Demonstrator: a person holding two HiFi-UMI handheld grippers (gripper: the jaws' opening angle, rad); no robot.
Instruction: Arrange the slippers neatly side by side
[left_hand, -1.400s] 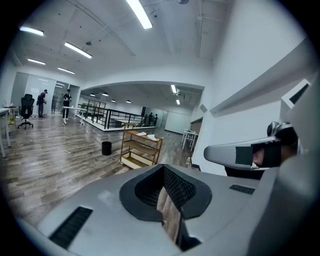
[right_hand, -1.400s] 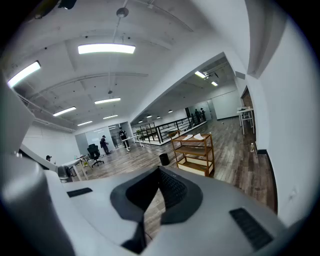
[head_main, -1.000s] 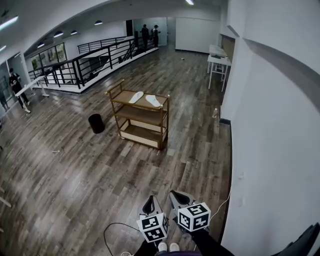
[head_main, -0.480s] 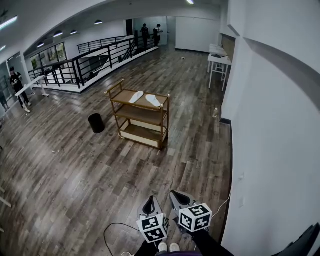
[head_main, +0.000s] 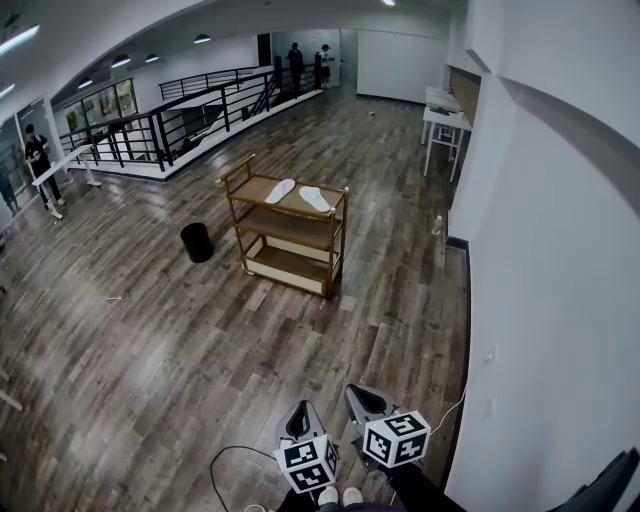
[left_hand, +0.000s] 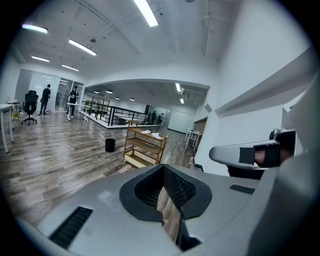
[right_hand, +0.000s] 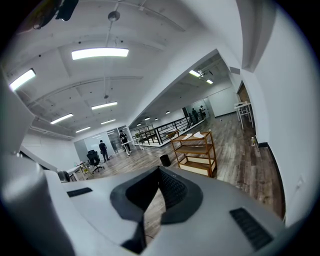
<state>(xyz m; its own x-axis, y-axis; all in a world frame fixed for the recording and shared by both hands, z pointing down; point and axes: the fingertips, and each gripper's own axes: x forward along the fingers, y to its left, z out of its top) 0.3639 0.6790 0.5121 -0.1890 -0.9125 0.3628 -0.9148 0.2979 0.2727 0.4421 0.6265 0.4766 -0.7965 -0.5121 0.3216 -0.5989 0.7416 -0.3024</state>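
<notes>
Left gripper (head_main: 298, 412) and right gripper (head_main: 362, 398), jaws together and empty; white slippers (head_main: 314, 198) lie well ahead atop the wooden shelf cart (head_main: 292, 229).

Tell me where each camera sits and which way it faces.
Head view: on the person's head, looking forward and down across the floor at the wooden cart holding the slippers; left gripper and right gripper show at the bottom.
Left gripper view: on the left gripper, facing the cart; its shut jaws in front, the right gripper at right.
Right gripper view: on the right gripper, facing the cart; only its shut jaws show.
Shared: all three see the cart and black bin.
</notes>
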